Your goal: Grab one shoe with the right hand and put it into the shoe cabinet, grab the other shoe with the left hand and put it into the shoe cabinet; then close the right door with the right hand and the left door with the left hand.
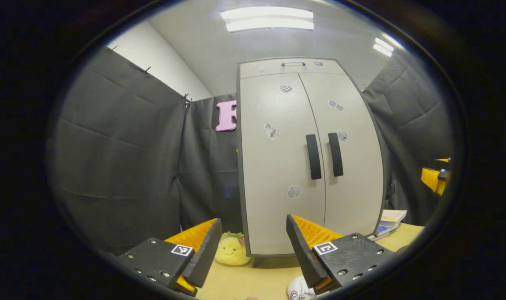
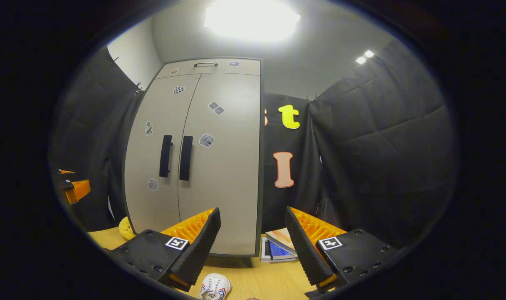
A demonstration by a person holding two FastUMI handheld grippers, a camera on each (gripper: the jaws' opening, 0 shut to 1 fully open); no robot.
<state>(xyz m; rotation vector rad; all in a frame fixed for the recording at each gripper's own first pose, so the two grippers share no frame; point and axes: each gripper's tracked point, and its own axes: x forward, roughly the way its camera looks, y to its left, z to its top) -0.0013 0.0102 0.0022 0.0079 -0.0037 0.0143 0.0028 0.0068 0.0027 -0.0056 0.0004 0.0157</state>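
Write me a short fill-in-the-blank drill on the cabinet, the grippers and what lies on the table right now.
1. Both doors of the shoe cabinet are ____.
2. The left gripper and the right gripper are both ____, holding nothing.
3. The stack of books lies on the table beside the cabinet's ____ side.
4. The white shoe lies on the ____.

Missing words: closed; open; right; table
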